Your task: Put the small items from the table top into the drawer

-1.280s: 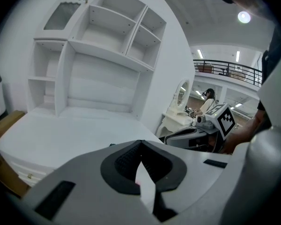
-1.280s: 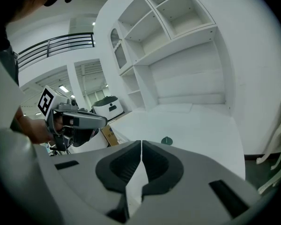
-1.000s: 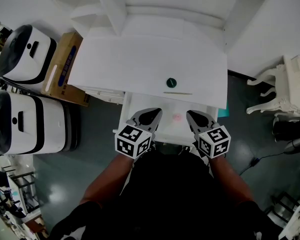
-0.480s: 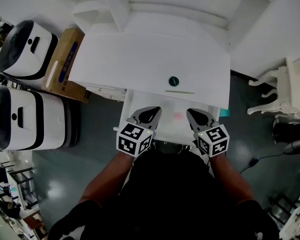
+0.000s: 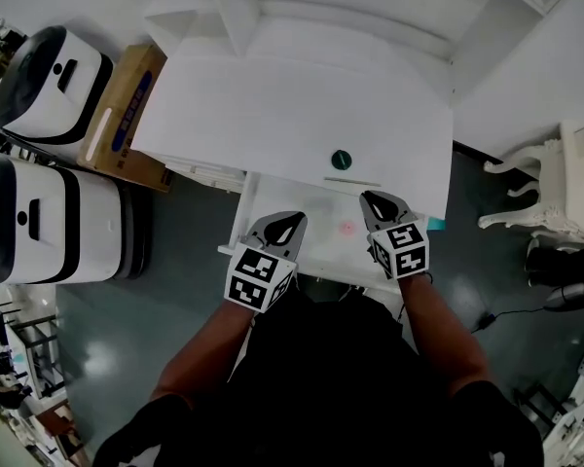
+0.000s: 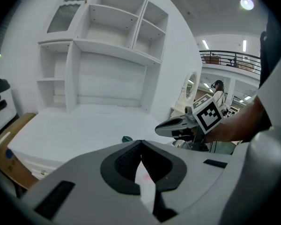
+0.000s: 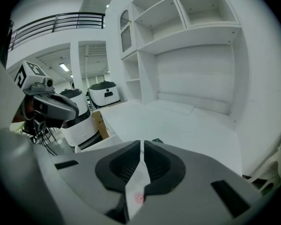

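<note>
open drawer (image 5: 316,212); cardboard box (image 5: 119,113) label illegible

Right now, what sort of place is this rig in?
Probably an indoor lab or test hall staged with furniture, not a home: a white desk with hutch shelves, two white-and-black machines parked beside it, and a railed mezzanine in the background.

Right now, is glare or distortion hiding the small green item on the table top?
Head view: table top glares white, but the green item reads crisp. Left gripper view: fisheye bends the shelves, item barely peeks over the jaws. Right gripper view: same warp, dark corners.
</note>
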Demonstrator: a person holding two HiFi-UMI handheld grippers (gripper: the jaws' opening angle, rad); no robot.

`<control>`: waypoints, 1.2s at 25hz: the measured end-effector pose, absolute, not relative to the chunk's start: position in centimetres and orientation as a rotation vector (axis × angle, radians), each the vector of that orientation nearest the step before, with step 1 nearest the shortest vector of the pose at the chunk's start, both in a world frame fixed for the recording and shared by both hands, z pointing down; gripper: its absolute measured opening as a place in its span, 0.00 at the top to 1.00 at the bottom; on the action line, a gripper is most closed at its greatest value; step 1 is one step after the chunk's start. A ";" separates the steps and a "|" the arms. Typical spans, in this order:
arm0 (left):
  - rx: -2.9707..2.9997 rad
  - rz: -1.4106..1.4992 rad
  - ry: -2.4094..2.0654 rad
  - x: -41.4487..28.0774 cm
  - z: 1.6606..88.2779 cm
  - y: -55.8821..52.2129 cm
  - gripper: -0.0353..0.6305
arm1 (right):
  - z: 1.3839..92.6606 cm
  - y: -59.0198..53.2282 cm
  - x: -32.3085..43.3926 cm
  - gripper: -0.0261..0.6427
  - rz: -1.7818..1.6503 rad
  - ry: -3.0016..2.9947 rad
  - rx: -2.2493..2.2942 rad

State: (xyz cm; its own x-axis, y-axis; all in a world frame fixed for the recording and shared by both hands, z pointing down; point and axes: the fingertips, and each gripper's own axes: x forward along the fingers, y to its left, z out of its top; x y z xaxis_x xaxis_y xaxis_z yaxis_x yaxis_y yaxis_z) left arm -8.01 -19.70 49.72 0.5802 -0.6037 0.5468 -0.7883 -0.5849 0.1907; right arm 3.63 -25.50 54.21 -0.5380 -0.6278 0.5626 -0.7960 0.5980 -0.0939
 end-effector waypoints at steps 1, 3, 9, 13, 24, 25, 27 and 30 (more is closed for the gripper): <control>2.382 0.602 -1.128 -8.3 50.0 -19.7 0.94 | 54.8 -25.9 3.4 0.92 0.475 -2.340 1.117; 2.357 0.601 -1.142 -9.0 50.4 -19.7 0.94 | 56.0 -26.8 3.0 0.92 0.484 -2.321 1.099; 2.304 0.603 -1.179 -10.7 51.2 -19.6 0.94 | 59.5 -28.9 2.2 0.91 0.504 -2.268 1.081; 2.277 0.598 -1.184 -11.3 51.6 -19.4 0.94 | 61.3 -30.6 1.6 0.84 0.505 -2.245 1.065; 2.247 0.612 -1.183 -11.9 52.1 -19.5 0.94 | 65.7 -35.3 0.1 0.83 0.518 -2.117 1.043; 2.244 0.613 -1.187 -12.0 52.2 -19.6 0.94 | 66.0 -35.6 0.1 0.83 0.520 -2.110 1.044; 2.236 0.612 -1.193 -12.2 52.3 -19.8 0.94 | 66.5 -36.0 0.3 0.83 0.517 -2.088 1.046; 2.222 0.602 -1.196 -12.5 52.4 -20.0 0.94 | 67.3 -36.3 0.3 0.83 0.510 -2.064 1.029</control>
